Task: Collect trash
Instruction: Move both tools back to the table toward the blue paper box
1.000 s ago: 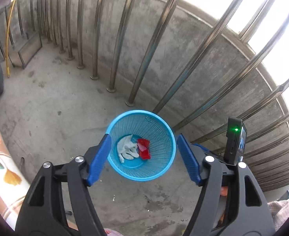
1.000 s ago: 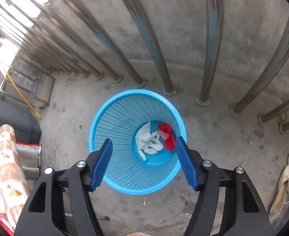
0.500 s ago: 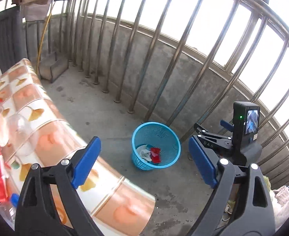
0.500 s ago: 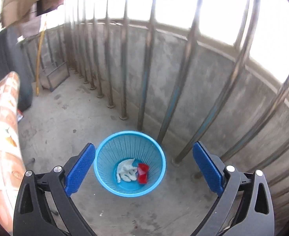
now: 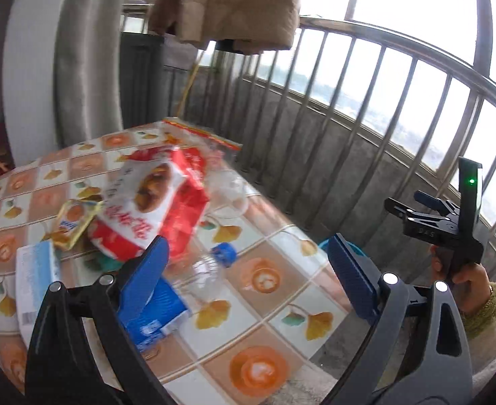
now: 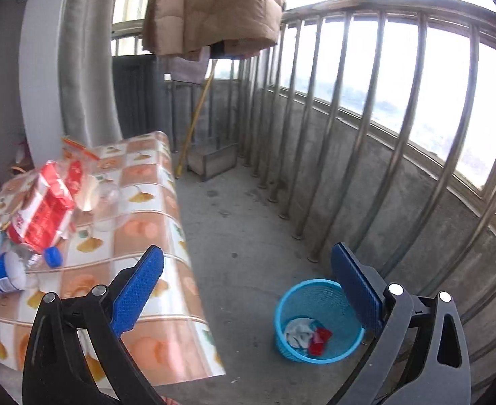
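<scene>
A blue mesh bin (image 6: 318, 320) stands on the concrete floor by the railing and holds white and red scraps. Trash lies on the tiled tablecloth table (image 5: 261, 320): a red and white snack bag (image 5: 153, 202), a clear bottle with a blue cap (image 5: 210, 266), a blue pack (image 5: 153, 317), a yellow packet (image 5: 74, 222) and a clear cup (image 5: 231, 192). My left gripper (image 5: 248, 276) is open and empty above the table, over the bottle. My right gripper (image 6: 248, 287) is open and empty, between the table edge and the bin. It also shows in the left wrist view (image 5: 443, 229).
A steel railing (image 6: 382, 135) on a low concrete wall runs along the right. A brown coat (image 6: 214, 6) hangs overhead. A small box (image 6: 212, 162) and a yellow pole (image 6: 195, 118) stand at the far corner. The table (image 6: 146, 236) fills the left.
Both grippers have risen and swung left from above the bin. The left view now looks over the table's trash; the right view now takes in both table and bin.
</scene>
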